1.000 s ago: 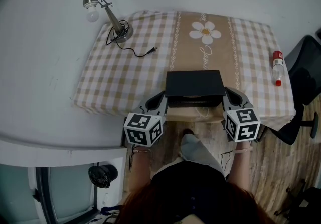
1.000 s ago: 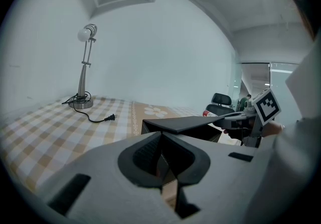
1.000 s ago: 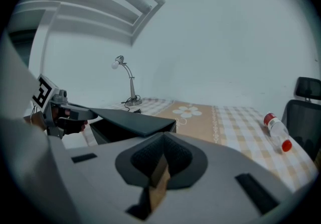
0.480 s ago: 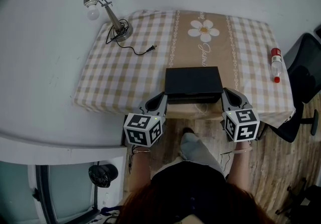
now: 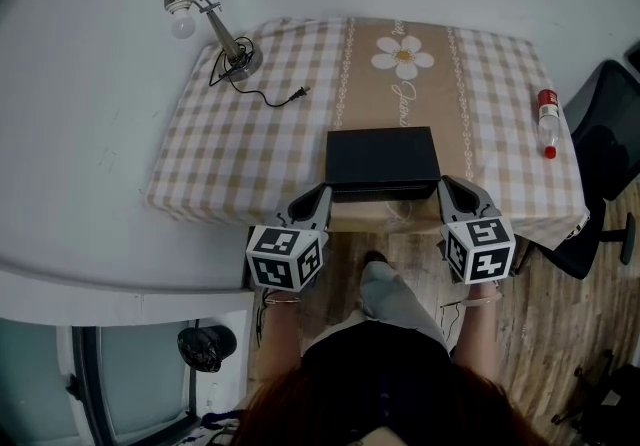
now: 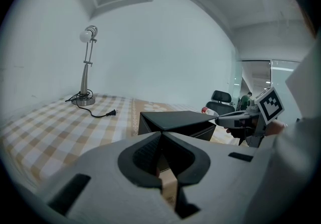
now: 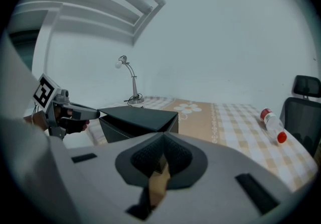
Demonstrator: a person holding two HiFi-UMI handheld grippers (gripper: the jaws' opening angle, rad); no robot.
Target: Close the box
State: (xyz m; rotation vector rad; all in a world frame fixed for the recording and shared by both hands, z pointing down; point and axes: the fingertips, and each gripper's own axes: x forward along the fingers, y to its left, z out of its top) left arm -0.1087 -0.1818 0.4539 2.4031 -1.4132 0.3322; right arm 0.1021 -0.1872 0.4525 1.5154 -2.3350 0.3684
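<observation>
The box (image 5: 382,159) is seen at the counter's (image 5: 250,159) near edge, a little right of the middle, black against the checked cloth. Its lid (image 7: 136,114) is very nearly down. In both gripper views it is shown tilted, lower at the far side, with a dark gap left along the near side.

The left tongs (image 6: 160,136) are held together, pad against pad, and nothing is caught between them. They are placed low at the box's near left corner. The right tongs (image 7: 163,140) are likewise pressed together and empty, and are set at the near right corner. Each tip is brought right up to a front corner of the lid, but whether the lid is actually touched cannot be told. Both tongs are held out from below the counter's near edge, marker cubes turned up towards the head view.

At the far left a lamp (image 5: 212,26) is stood on its round base. Its cord (image 5: 265,99) is trailed loose across the cloth, the plug lying well apart from the box. A daisy (image 5: 403,51) is printed on the tan strip beyond the box. Near the right edge a bottle (image 5: 547,122) with a red cap is laid on its side, well apart from the box. A dark chair (image 5: 610,129) is parked just off the counter's right side, over the wooden floor (image 5: 560,334).
</observation>
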